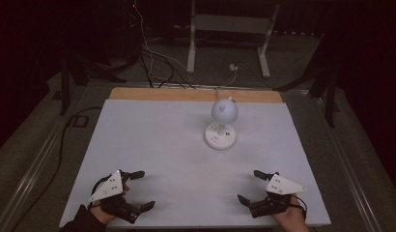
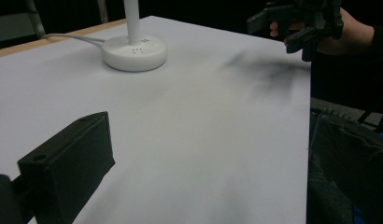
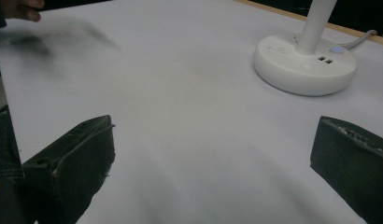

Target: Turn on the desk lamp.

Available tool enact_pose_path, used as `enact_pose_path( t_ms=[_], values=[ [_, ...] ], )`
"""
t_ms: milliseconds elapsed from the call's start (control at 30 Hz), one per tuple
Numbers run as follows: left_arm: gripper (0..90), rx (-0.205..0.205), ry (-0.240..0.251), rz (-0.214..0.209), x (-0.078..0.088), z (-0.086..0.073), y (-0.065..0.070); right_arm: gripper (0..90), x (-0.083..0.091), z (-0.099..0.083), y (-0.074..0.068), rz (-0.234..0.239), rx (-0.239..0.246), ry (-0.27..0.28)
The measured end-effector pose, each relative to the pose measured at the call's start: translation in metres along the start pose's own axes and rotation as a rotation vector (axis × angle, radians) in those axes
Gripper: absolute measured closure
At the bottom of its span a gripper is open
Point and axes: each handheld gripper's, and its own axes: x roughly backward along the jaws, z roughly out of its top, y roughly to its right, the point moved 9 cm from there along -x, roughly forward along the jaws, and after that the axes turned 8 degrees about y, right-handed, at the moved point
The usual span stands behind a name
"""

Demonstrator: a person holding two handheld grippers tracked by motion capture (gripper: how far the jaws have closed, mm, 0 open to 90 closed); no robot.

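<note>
Nearest the camera: two hands at the near edge of the white table [image 1: 152, 140], each carrying a black two-jaw gripper.
Left gripper [image 1: 138, 189]: jaws spread wide with nothing between them, held just above the table's near left corner and pointing inward.
Right gripper [image 1: 249, 186]: jaws equally wide apart and empty, a mirror image at the near right corner; its two black pads [image 3: 73, 158] frame bare tabletop in the right gripper view.
Desk lamp [image 1: 221, 123]: stands on the far half of the table, right of centre, well apart from both grippers; a round white base [image 3: 305, 65] with sockets and a small lit button, an upright stem, and a rounded head above.
Long axis: the stem rises straight up from the base.
Direction: forward and slightly leftward from the right gripper; forward and well to the right from the left gripper.
Nearer hand: the right, by my judgement, so it looks the likelier to reach first.
Cable [image 1: 225, 79]: white, trailing off the table's far edge.
Count: two grippers, one lamp, one cable.
</note>
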Motion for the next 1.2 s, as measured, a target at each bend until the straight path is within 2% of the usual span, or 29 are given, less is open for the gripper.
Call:
enact_pose_path(
  t_ms=[267,567,833,1200],
  values=[
    [0.2,0.001,0.000,0.000,0.000,0.000,0.000,0.0,0.000,0.008,-0.009,0.030,-0.003,-0.010],
    [0.2,0.005,0.005,0.001,0.001,0.001,0.000,0.0,0.000,0.032,-0.015,0.055,-0.021,0.027],
    [0.3,0.003,0.006,0.002,0.001,0.001,0.000,0.0,-0.001,0.050,-0.010,0.048,-0.013,0.053],
    [0.3,0.005,0.003,0.002,0.001,0.000,0.000,0.0,-0.013,0.065,0.000,0.032,-0.003,0.064]
  ],
)
